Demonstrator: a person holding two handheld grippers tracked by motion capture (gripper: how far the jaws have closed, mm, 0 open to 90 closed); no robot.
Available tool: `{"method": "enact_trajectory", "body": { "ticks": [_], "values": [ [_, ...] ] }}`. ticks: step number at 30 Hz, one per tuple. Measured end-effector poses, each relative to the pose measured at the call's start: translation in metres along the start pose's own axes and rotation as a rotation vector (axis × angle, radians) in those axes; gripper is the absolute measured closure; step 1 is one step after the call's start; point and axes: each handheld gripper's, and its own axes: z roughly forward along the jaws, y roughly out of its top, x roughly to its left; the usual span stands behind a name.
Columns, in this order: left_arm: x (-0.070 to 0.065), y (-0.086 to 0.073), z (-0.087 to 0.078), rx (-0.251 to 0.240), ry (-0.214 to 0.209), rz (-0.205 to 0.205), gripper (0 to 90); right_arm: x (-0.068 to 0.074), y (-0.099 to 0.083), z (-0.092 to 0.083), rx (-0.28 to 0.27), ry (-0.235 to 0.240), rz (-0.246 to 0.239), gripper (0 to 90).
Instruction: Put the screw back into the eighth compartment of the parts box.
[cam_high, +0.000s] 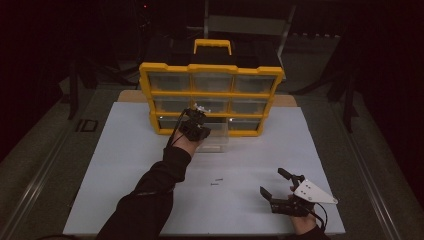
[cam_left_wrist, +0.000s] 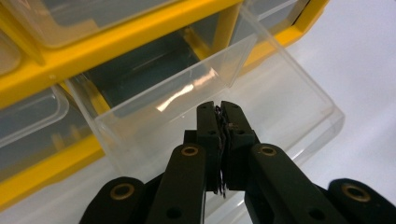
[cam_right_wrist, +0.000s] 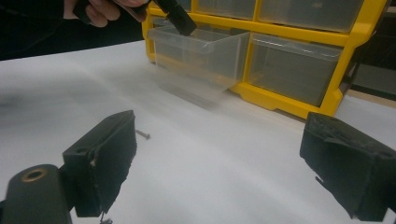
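While the left gripper (cam_high: 196, 116) hangs over the pulled-out clear drawer (cam_high: 216, 137) near the far edge of the white surface (cam_high: 125, 165), its jaws stand pressed together, nipping something thin and dark between the pads; what it is cannot be told. In the left gripper view (cam_left_wrist: 218, 108) the tips point down into the drawer's open top, just inside its near wall (cam_left_wrist: 289, 98). The left forearm, in a dark sleeve (cam_high: 155, 185), reaches forward from the near edge, hand curled round the gripper body.

Right gripper (cam_high: 277, 184): resting by the near right corner of the surface, jaws spread wide, nothing between them; grey three-cornered plate (cam_high: 314, 192) on top. The right gripper view (cam_right_wrist: 219, 154) looks across bare surface toward the drawer (cam_right_wrist: 201, 56).

Yellow organiser (cam_high: 212, 95): upright at the far edge, three rows of clear drawers, yellow handle (cam_high: 212, 46) on top. The drawn drawer belongs to the bottom row, middle bay.

Two small dark screws (cam_high: 217, 182) lie loose at mid-surface, between the two hands, well apart from the drawer. One screw (cam_right_wrist: 143, 135) shows just beyond the right gripper's left-hand jaw.
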Motion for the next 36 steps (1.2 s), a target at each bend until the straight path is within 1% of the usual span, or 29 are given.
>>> {"method": "enact_trajectory", "body": {
  "ticks": [3,5,8,11,13,15,16,18,19,21,22,23,26,27,28,29,31,32,33,35,36],
  "values": [
    [0.0,0.0,0.004,0.008,-0.005,-0.003,87.0,0.0,0.0,0.0,0.001,0.001,0.001,11.0],
    [0.001,0.001,0.006,0.012,-0.029,-0.019,85.2,0.0,0.0,0.0,0.001,0.001,-0.001,11.0],
    [0.001,0.005,0.005,0.006,-0.024,-0.037,65.1,0.0,0.0,0.0,-0.001,0.001,0.001,11.0],
    [0.001,0.009,0.002,0.001,-0.015,-0.05,48.3,0.0,0.0,0.0,-0.001,0.001,0.002,11.0],
    [0.0,0.012,0.0,0.004,-0.008,-0.05,35.1,0.0,0.0,0.0,-0.001,0.002,0.002,11.0],
    [-0.002,0.013,-0.002,0.007,-0.01,-0.044,24.1,0.0,0.0,0.0,-0.001,0.001,0.001,11.0],
    [-0.002,0.014,-0.002,0.008,-0.017,-0.04,19.1,0.0,0.0,0.0,-0.001,0.001,0.001,11.0],
    [-0.004,0.014,-0.004,0.01,-0.023,-0.033,12.2,0.0,0.0,0.0,-0.002,0.001,0.001,11.0],
    [-0.004,0.014,-0.005,0.012,-0.033,-0.025,9.2,0.0,0.0,0.0,0.0,0.001,0.001,11.0],
    [-0.005,0.014,-0.008,0.007,-0.022,-0.031,2.0,0.0,0.0,0.0,0.0,0.001,0.001,11.0],
    [-0.005,0.014,-0.01,-0.006,-0.015,-0.029,0.0,0.0,0.0,-0.001,0.0,0.001,0.001,11.0],
    [-0.006,0.014,-0.012,-0.01,-0.01,-0.024,0.0,0.0,0.0,-0.001,0.0,0.0,0.001,11.0],
    [-0.007,0.013,-0.018,-0.016,-0.021,-0.005,0.0,0.0,0.0,-0.001,-0.001,0.0,0.001,11.0],
    [-0.007,0.012,-0.02,-0.017,-0.032,0.004,0.0,0.0,0.0,-0.001,0.0,0.0,0.001,11.0],
    [-0.007,0.012,-0.023,-0.026,-0.03,0.005,0.0,0.0,0.0,-0.001,-0.001,0.0,0.001,11.0],
    [-0.007,0.011,-0.025,-0.033,-0.05,0.014,0.0,0.0,0.0,-0.001,0.0,0.0,0.001,11.1],
    [-0.008,0.009,-0.03,-0.041,-0.06,0.027,0.0,0.0,0.0,-0.001,-0.001,0.0,0.001,11.0],
    [-0.009,0.008,-0.032,-0.038,-0.08,0.041,0.0,0.0,0.0,-0.001,-0.001,-0.001,0.001,11.0],
    [-0.01,0.007,-0.034,-0.041,-0.078,0.047,0.0,0.0,0.0,-0.001,-0.001,-0.001,0.001,11.0],
    [-0.012,0.004,-0.038,-0.04,-0.106,0.07,0.0,0.0,0.0,-0.001,-0.001,-0.001,0.001,11.1],
    [-0.012,0.003,-0.04,-0.045,-0.109,0.077,0.0,0.0,0.001,-0.001,0.0,-0.001,0.002,11.0]
  ]
}}
